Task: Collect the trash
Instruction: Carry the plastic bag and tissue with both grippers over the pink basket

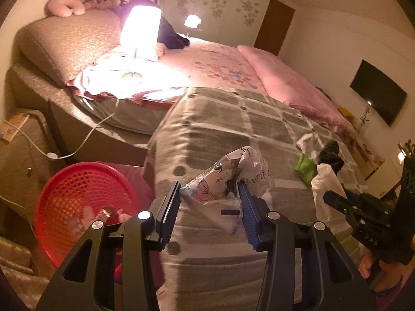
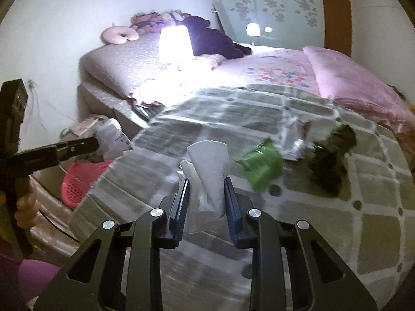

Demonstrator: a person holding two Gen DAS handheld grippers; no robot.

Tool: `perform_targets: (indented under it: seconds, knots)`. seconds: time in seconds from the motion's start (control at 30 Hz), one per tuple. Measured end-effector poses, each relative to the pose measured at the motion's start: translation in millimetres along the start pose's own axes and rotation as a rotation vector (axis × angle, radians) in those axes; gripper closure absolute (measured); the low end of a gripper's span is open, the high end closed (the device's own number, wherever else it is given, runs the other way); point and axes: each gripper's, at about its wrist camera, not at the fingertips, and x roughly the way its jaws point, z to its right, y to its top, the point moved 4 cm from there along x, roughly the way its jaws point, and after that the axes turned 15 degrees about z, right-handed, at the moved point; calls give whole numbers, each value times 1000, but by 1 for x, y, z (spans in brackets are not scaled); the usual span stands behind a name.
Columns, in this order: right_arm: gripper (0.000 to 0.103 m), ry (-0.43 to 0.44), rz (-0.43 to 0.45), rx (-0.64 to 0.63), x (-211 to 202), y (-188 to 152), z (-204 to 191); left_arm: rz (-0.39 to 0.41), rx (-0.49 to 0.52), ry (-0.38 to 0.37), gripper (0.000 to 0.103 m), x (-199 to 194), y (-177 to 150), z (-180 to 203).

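My left gripper (image 1: 209,189) is shut on a crumpled printed plastic wrapper (image 1: 228,176) and holds it above the grey checked blanket, just right of the red mesh basket (image 1: 77,202). My right gripper (image 2: 206,184) is shut on a white crumpled tissue (image 2: 210,171), also over the blanket. The left gripper with its wrapper shows in the right wrist view (image 2: 101,142) above the basket (image 2: 77,181). A green wrapper (image 2: 262,165), a clear plastic piece (image 2: 293,140) and a dark crumpled bag (image 2: 332,155) lie on the blanket ahead.
A lit table lamp (image 1: 140,28) stands on the bed near the pillows. A pink quilt (image 1: 285,83) covers the far side. A bedside cabinet (image 1: 18,155) with a white cable stands left of the basket. The basket holds some trash.
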Motion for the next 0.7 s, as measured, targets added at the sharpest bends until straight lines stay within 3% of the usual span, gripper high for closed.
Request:
perform_targets:
  seconds: [0.47,0.7]
  knots:
    - [76,119,8,-56,20,24,-58,56,-85,146,61,-37,12,-70]
    - [76,190,-1,-77,36,31,-97,91,-124,262,61,-57,10,-114]
